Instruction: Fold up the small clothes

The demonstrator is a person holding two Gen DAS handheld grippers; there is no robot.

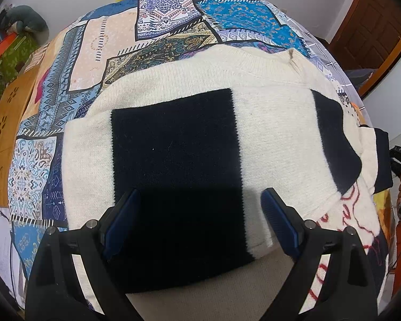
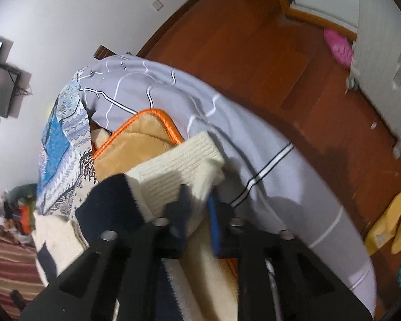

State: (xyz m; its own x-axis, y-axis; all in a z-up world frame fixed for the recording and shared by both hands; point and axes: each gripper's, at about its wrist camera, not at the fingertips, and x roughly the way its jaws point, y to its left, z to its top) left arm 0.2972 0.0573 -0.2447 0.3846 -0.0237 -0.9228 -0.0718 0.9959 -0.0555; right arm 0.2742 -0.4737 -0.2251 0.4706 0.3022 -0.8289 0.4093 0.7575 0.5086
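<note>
A cream knit sweater (image 1: 267,123) with dark navy blocks lies spread on the patterned bedspread (image 1: 93,53), neckline at the far side. My left gripper (image 1: 200,194) hovers over the near part of its navy panel, open, with nothing pinched between the blue pads. At the right edge of the sweater a sleeve is lifted. In the right wrist view the ribbed cream cuff (image 2: 179,157) of that sleeve stands up between the fingers, and my right gripper (image 2: 197,200) is shut on it.
A wooden board (image 1: 8,112) lies at the bed's left side. A grey quilt (image 2: 173,93) and an orange-edged tan mat (image 2: 141,139) lie beyond the sleeve. Yellow slippers (image 2: 390,222) and a pink one (image 2: 338,46) sit on the wooden floor (image 2: 254,53).
</note>
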